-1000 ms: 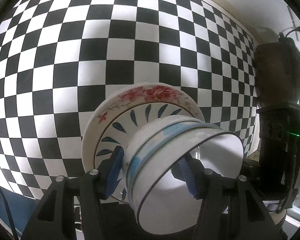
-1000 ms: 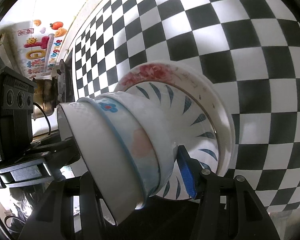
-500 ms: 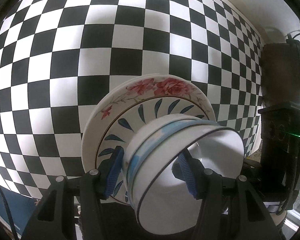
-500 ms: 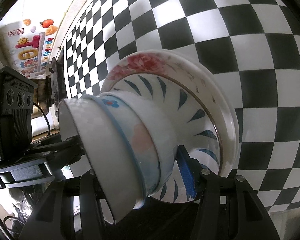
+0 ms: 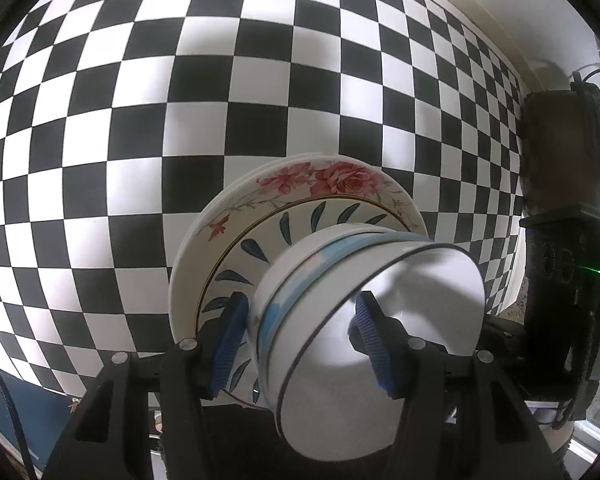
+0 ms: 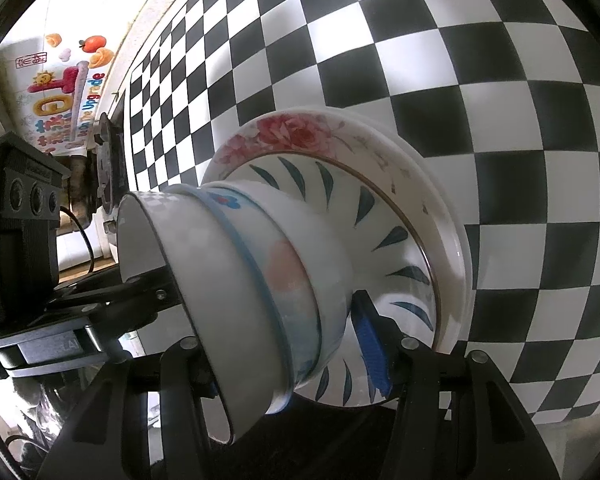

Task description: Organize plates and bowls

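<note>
A stack of nested bowls sits on a blue-leaf plate, which lies on a rose-rimmed plate. My left gripper is shut on the bowl stack, one blue pad outside the wall and one inside the top white bowl. My right gripper is shut on the same bowl stack from the opposite side, above the leaf plate and rose plate. The whole stack is held over the checkered table.
The black-and-white checkered tablecloth fills both views. A dark device stands at the table's right edge in the left view. A colourful poster is on the wall at far left in the right view.
The plates and bowls have shifted slightly against the checkered cloth while both grippers keep their hold. The stack keeps its shape.
</note>
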`<state>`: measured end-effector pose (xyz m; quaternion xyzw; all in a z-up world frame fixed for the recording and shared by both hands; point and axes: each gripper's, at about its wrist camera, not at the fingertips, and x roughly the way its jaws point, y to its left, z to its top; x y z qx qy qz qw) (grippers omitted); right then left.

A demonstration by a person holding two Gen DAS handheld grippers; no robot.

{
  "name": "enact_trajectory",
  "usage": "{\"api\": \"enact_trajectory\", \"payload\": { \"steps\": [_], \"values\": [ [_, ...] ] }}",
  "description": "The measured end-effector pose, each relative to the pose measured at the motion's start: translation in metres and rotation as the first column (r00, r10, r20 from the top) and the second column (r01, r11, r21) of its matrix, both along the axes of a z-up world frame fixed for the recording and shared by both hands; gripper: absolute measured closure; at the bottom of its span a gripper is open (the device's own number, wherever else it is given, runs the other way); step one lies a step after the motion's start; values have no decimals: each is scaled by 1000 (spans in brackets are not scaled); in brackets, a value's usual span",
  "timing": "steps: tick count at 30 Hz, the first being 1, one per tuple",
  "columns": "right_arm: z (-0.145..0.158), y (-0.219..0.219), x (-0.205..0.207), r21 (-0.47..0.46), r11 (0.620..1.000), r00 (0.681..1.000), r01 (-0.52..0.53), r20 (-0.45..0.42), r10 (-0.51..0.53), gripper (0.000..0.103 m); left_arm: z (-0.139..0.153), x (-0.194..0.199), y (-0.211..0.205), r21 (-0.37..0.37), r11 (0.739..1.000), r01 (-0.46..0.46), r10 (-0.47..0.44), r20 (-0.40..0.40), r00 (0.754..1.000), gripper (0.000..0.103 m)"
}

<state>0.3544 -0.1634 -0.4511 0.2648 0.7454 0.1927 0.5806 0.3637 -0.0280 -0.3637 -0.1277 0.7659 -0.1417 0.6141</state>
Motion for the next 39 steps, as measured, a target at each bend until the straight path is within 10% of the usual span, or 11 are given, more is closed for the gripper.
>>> {"api": "enact_trajectory", "payload": {
  "steps": [18,26,29,39],
  "values": [
    [76,-9,-15,-188,982,984,0,174,33,47,62,-32,12,185,983,-1,-46,245,969,48],
    [148,-4,-45,-332,941,938,63,341,57,34,110,-56,23,214,976,-37,-61,435,898,34],
    [174,-4,-59,-386,916,914,106,401,64,27,127,-67,23,223,973,-51,-66,487,871,11],
    [267,-13,-119,-479,849,781,225,609,137,19,199,-120,17,208,963,-172,-11,666,745,11]
  ]
}}
